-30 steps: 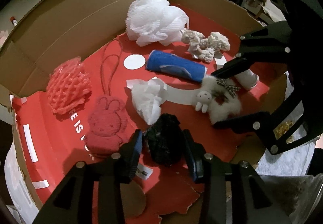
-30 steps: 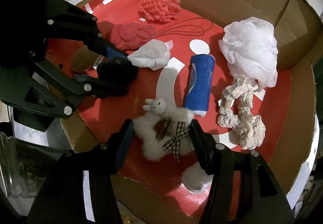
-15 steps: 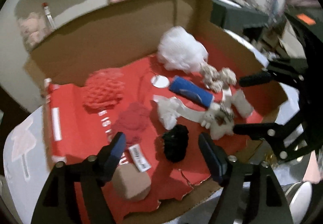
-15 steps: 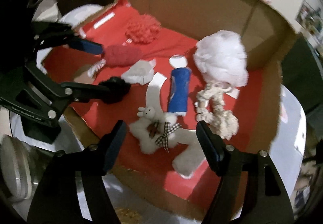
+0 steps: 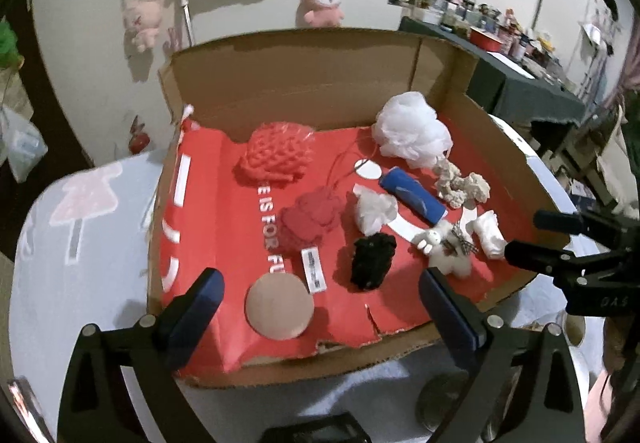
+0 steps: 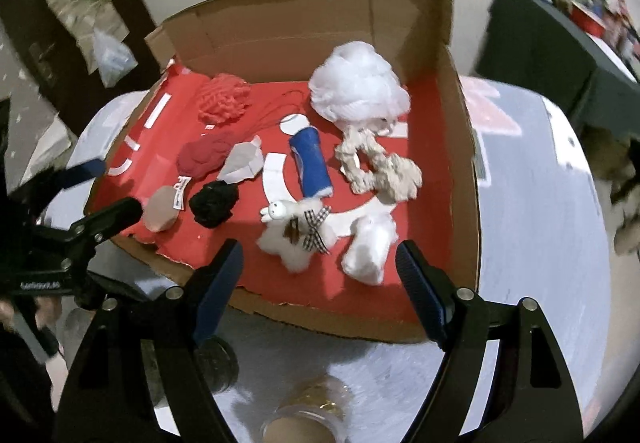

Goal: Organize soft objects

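- The left gripper (image 5: 320,307) and the right gripper (image 6: 320,275) both hung over the near edge of the cardboard box (image 5: 288,75); their jaws had just been opening and stood wide with nothing between them.
- Just beyond lay the black pompom (image 5: 372,259) and the white plush bunny (image 6: 296,239), both loose on the red liner; the release looked clean, so a straight lift clear seemed wisest.
- Farther back sat the blue roll (image 6: 312,167), rope toy (image 6: 380,171) and white mesh puff (image 6: 360,83); any next approach should come from above, squeezing lightly.

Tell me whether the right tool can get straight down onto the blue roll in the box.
Probably yes. The right tool is open and empty, and the blue roll lies uncovered on the red floor. The white fluffy bunny sits in front of it, so the tool would likely need to pass over that.
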The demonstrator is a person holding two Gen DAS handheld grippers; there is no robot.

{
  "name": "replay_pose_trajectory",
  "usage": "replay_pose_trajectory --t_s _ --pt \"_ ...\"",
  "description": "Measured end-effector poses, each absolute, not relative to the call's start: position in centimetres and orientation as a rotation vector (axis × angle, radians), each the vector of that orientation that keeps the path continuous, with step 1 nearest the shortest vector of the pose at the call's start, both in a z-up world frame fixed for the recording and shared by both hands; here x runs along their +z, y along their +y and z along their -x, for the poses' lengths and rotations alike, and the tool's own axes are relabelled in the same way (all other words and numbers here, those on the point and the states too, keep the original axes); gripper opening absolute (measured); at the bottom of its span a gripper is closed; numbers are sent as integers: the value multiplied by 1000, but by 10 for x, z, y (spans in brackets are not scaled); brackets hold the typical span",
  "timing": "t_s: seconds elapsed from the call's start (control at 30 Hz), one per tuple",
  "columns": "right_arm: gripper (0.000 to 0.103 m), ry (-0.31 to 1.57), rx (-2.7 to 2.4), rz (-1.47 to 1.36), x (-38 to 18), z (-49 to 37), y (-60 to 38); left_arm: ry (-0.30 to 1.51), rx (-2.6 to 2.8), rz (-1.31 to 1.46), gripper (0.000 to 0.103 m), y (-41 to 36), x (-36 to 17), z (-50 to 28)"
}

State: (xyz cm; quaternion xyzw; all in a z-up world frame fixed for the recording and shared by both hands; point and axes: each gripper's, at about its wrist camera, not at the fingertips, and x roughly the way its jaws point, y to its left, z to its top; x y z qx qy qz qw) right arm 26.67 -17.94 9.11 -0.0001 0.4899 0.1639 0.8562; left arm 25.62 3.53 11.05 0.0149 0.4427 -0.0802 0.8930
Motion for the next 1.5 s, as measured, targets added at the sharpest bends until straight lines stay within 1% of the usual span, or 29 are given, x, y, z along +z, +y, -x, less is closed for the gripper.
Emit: replay_pose_trajectory --t_s 0.27,0.6,0.77,1.17,1.5 --pt "78 1009 279 -16 81 -257 -176 934 -117 6 100 41 100 -254" --pt "78 979 230 36 76 -260 -171 994 -116 71 100 43 80 -261" --pt "78 1001 211 26 67 -262 -175 994 -107 63 100 43 79 -260" --pt "78 996 215 34 67 -260 -176 1014 -87 23 100 41 77 -257" --pt "78 999 216 49 66 -259 -174 1023 -87 48 100 45 74 -257"
